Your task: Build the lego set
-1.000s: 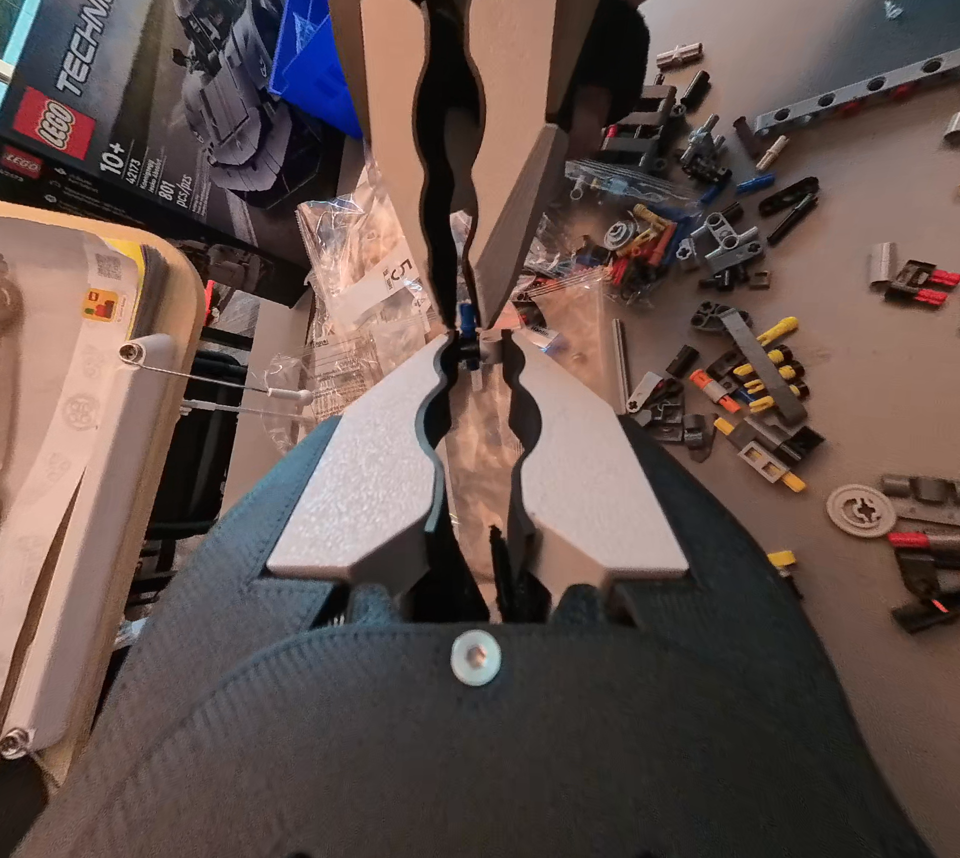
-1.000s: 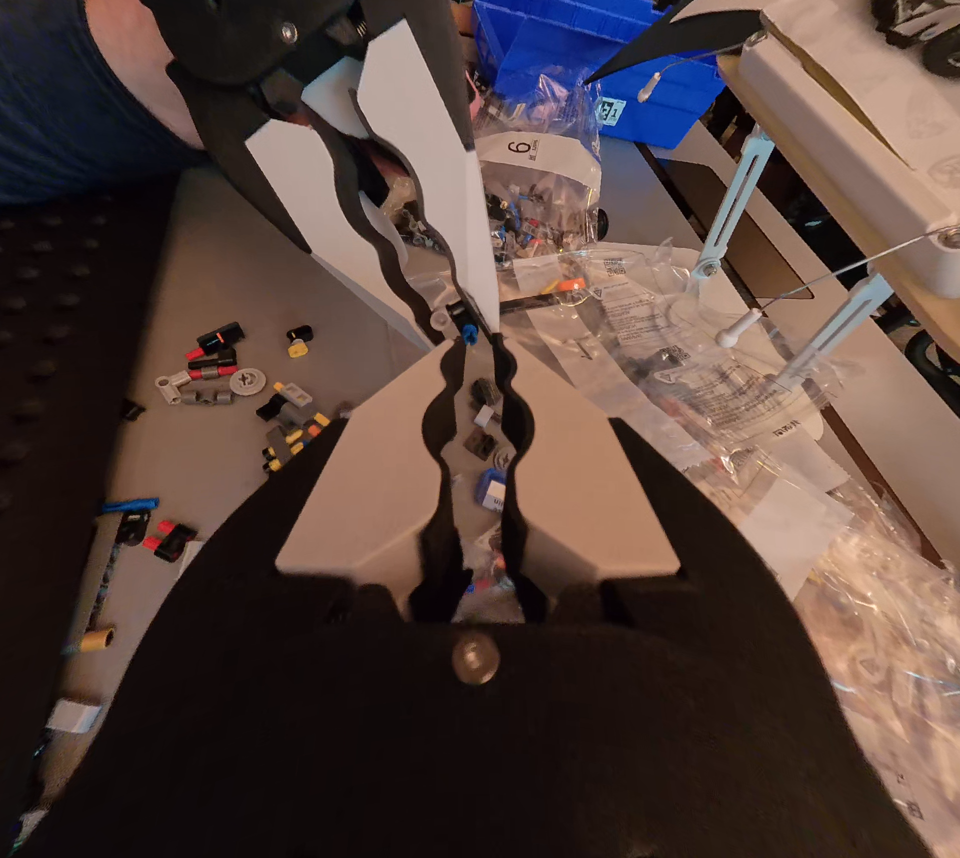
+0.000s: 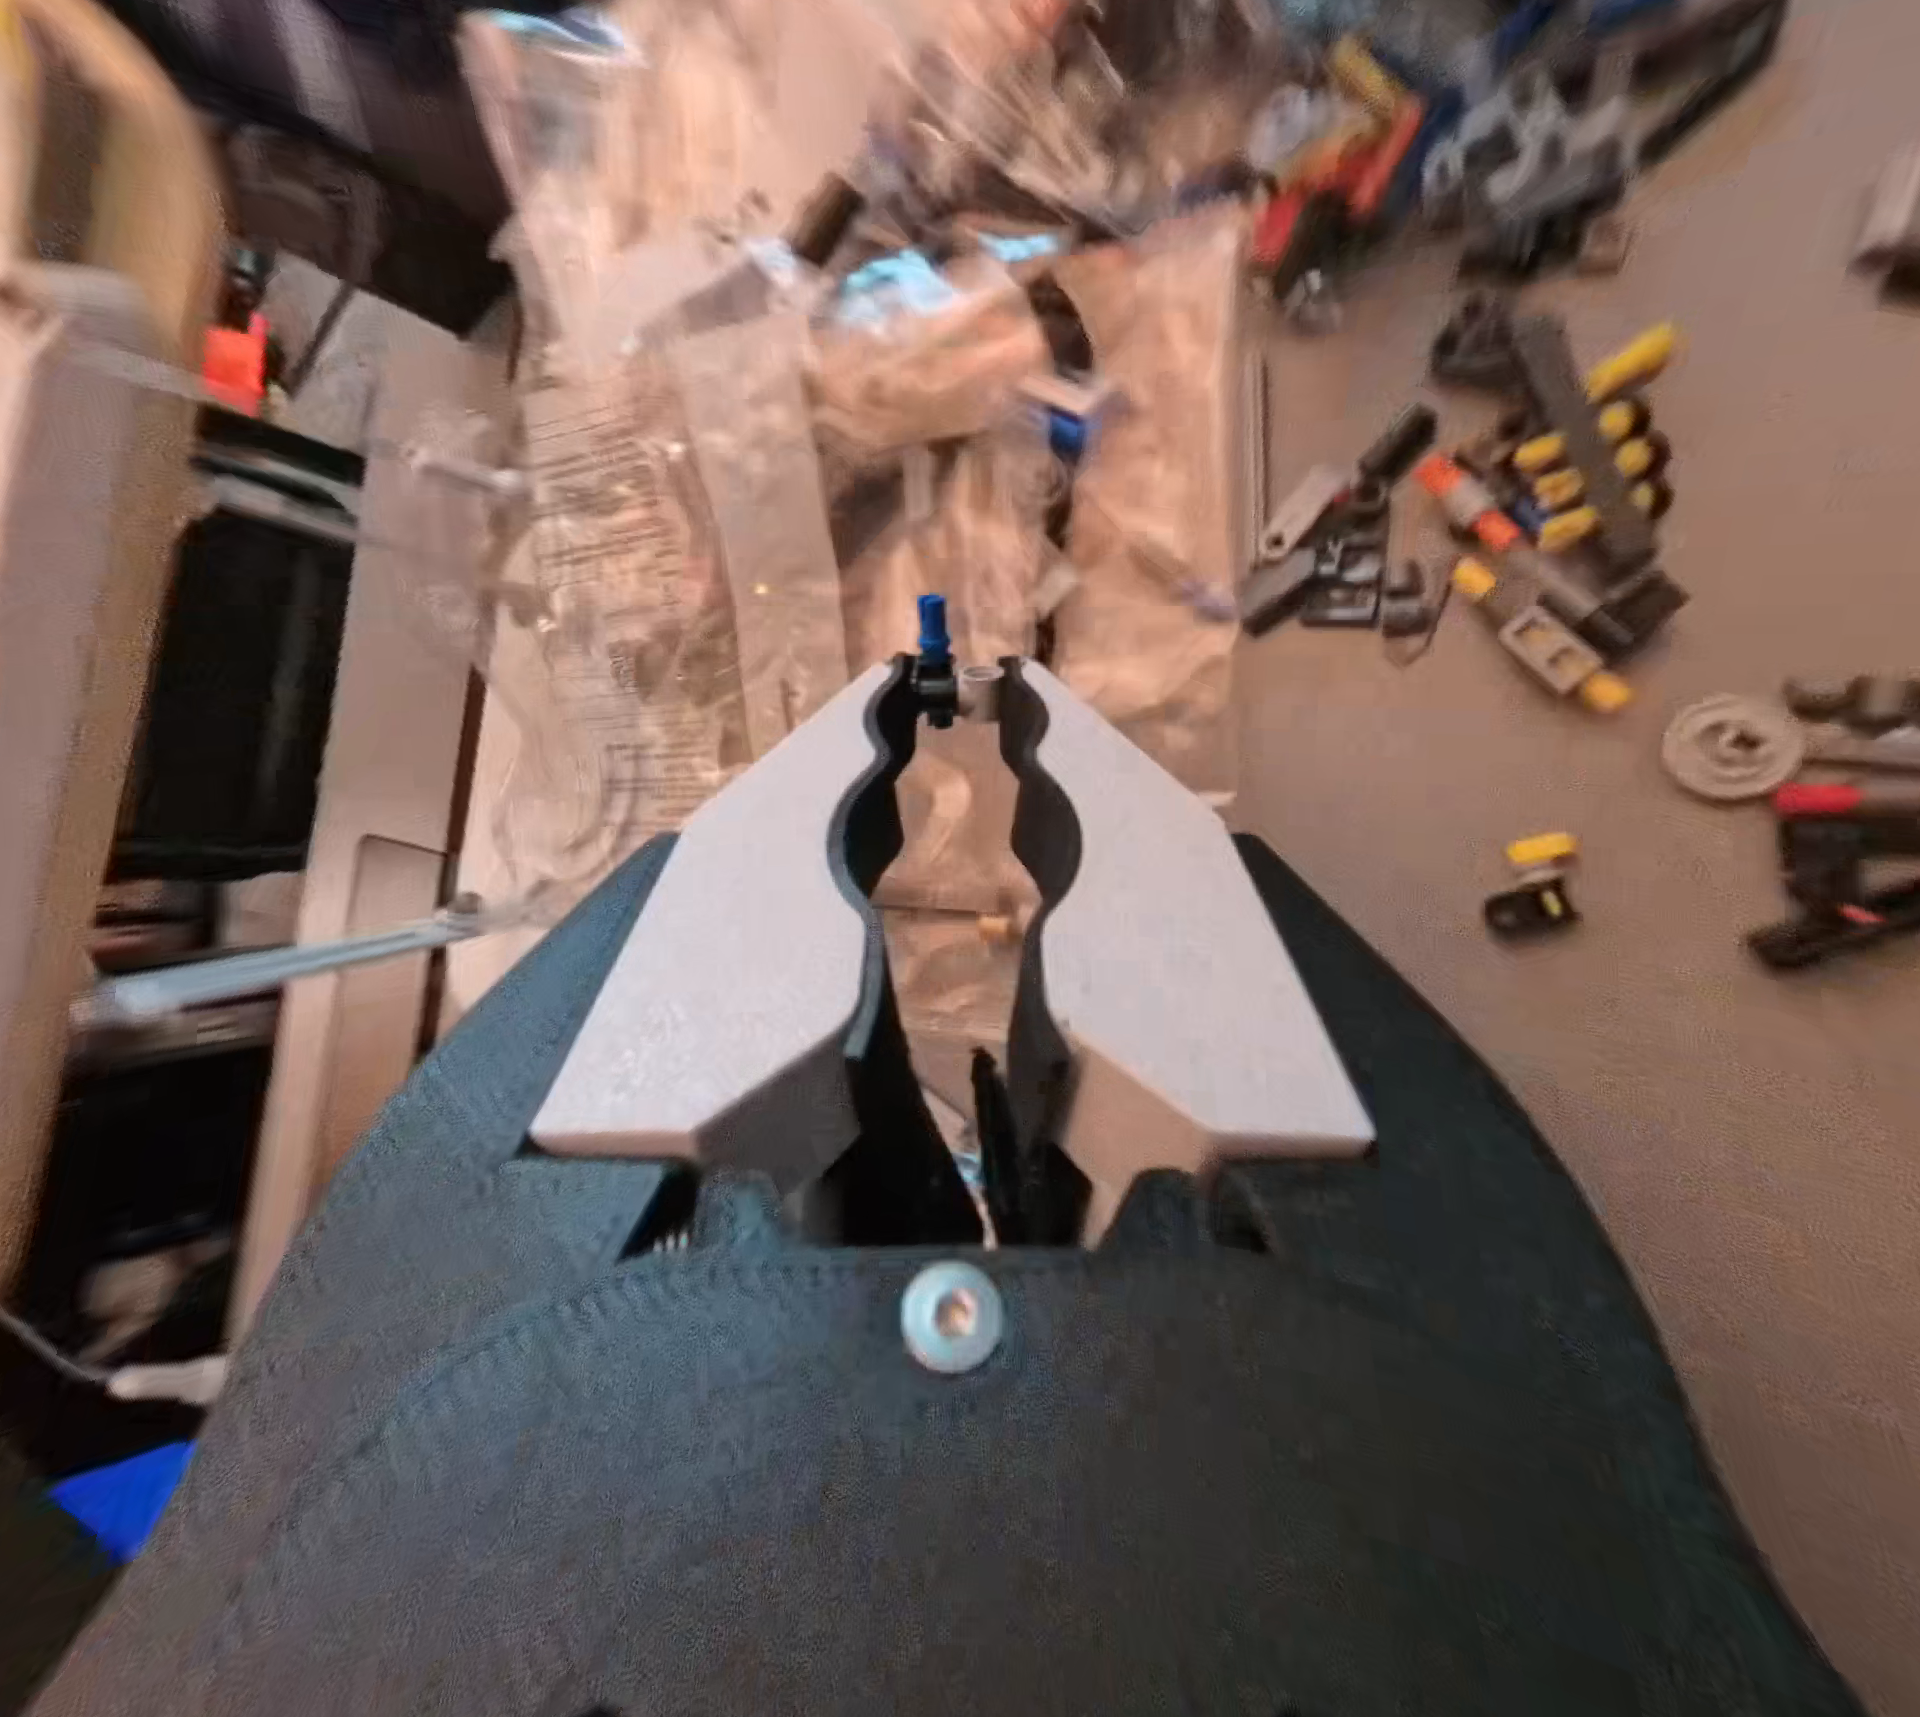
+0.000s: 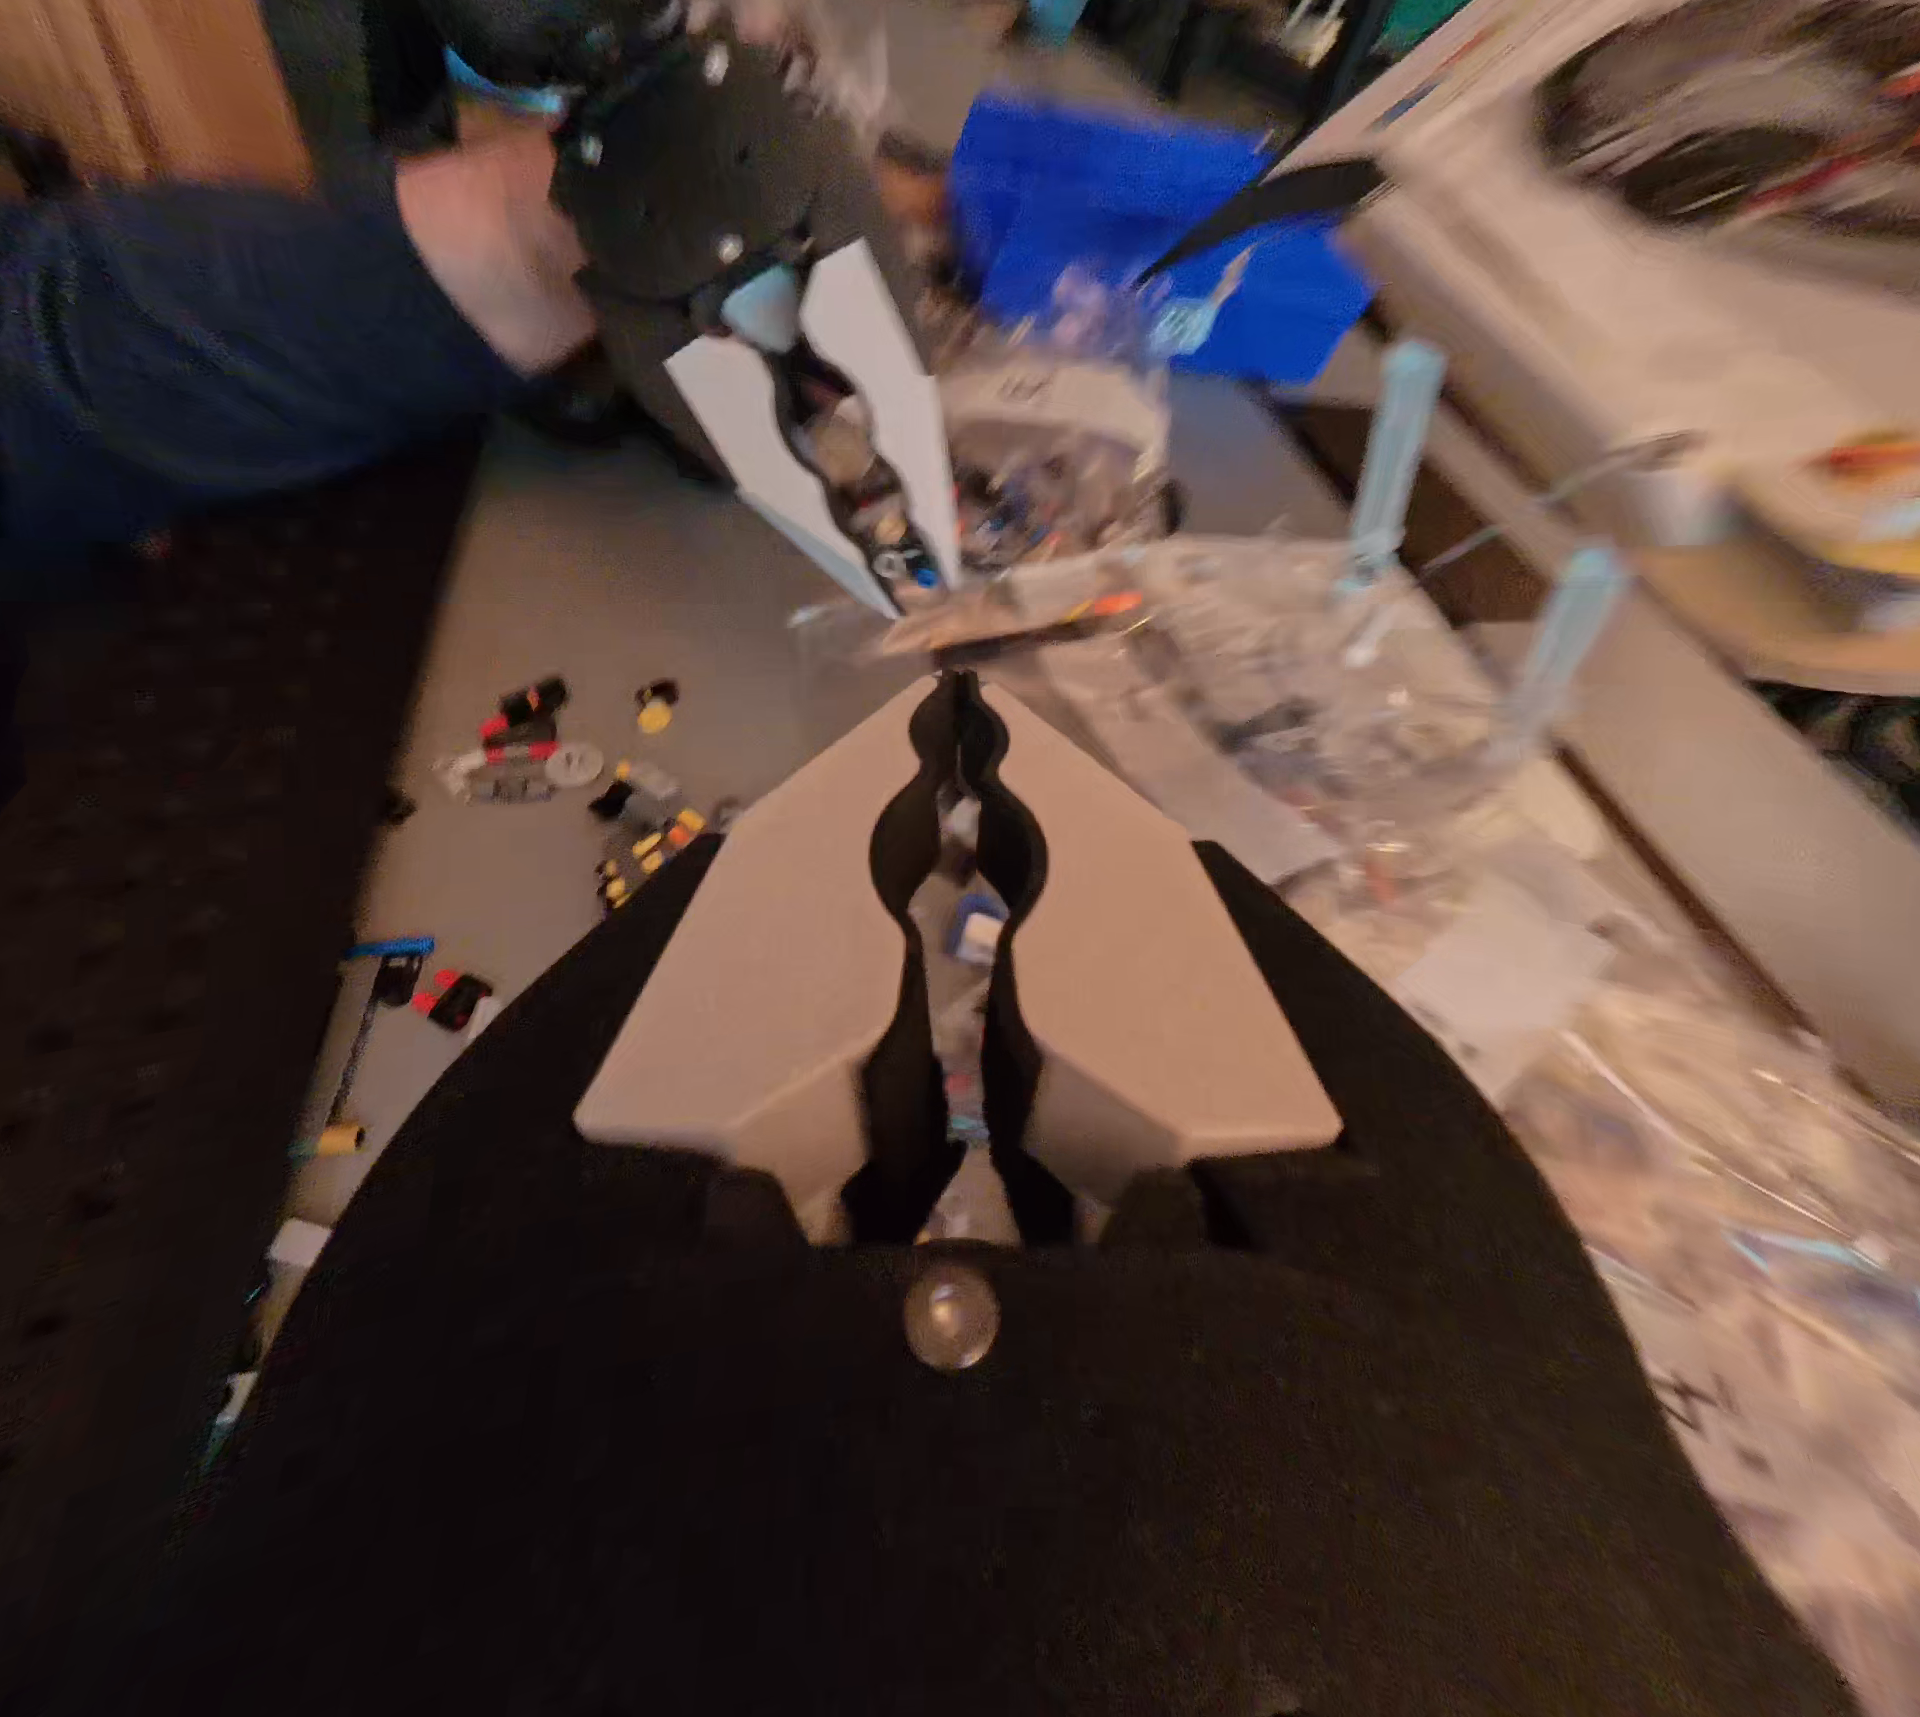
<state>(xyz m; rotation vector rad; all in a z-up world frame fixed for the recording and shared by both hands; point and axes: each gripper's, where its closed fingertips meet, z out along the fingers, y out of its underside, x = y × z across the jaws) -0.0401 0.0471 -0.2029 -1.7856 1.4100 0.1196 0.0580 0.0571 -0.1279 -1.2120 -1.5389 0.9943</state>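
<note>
Grey tabletop (image 3: 1558, 1096) is cluttered with loose lego parts (image 3: 1548, 514) and clear plastic bags (image 3: 727, 420). My left gripper (image 3: 958, 686) pinches a small black-and-grey piece (image 3: 951, 693) with a blue pin (image 3: 932, 621) sticking up at its tips. My right gripper (image 4: 958, 682) is clenched tip to tip, holding nothing I can see.

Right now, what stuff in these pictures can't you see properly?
- Left wrist view: the plastic bags behind the left tool are smeared by motion blur, so their contents cannot be told.
- Left wrist view: the small piece with a blue pin at the tips is too tiny to tell its exact shape.
- Right wrist view: the right tool looks shut; anything pinched is too small to see.
</note>
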